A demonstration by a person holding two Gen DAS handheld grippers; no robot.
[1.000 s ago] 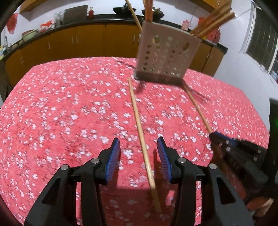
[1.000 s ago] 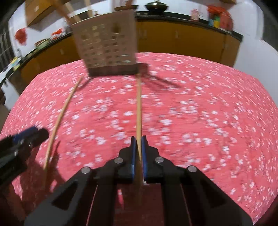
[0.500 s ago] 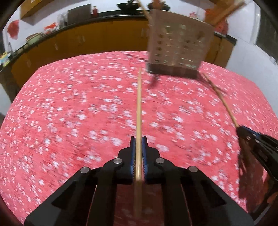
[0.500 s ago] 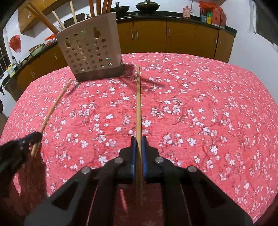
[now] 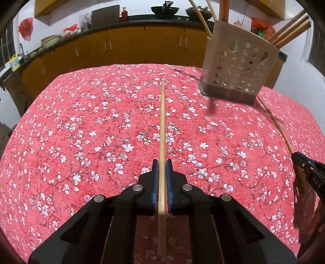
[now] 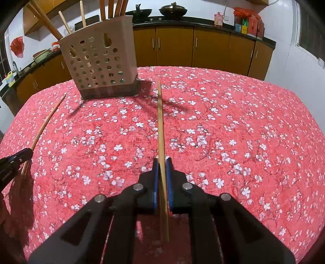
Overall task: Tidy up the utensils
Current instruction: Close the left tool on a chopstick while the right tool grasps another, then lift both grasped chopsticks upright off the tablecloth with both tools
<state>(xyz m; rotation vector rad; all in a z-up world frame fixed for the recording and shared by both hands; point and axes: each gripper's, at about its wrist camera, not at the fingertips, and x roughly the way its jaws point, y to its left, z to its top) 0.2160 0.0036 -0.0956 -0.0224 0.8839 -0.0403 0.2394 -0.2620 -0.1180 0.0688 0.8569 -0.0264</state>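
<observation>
My left gripper [image 5: 161, 162] is shut on a long wooden chopstick [image 5: 162, 126] that points forward over the red floral tablecloth [image 5: 81, 130]. My right gripper [image 6: 161, 161] is shut on a second wooden chopstick [image 6: 160, 121]. A beige perforated utensil holder [image 5: 237, 67] with several wooden utensils stands at the far right of the left wrist view and at the far left of the right wrist view [image 6: 99, 61]. The right gripper [image 5: 308, 170] with its chopstick [image 5: 274, 121] shows at the left view's right edge. The left gripper [image 6: 14, 162] shows at the right view's left edge.
Brown kitchen cabinets [image 5: 126, 46] with a dark counter run behind the table. Pots [image 6: 172, 9] and bottles stand on the counter. The table's far edge lies just behind the holder.
My left gripper has shut on the chopstick that lay between its open fingers and has lifted it. My right gripper has kept its chopstick and raised it off the cloth.
</observation>
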